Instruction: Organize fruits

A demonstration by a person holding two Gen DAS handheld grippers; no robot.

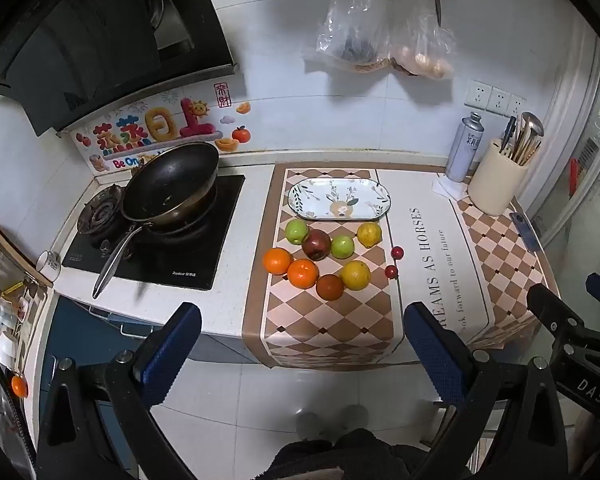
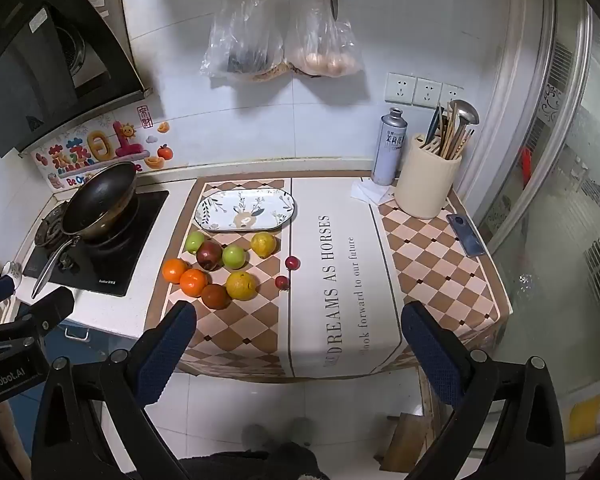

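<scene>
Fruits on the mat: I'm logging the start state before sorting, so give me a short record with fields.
plate: empty, at the mat's far side
fruits: all on the mat, near side of the plate
green apples: two
red apple: between them
oranges: three
yellow fruits: two
small red fruits: two
left tongs: open, empty
right tongs: open, empty
</scene>
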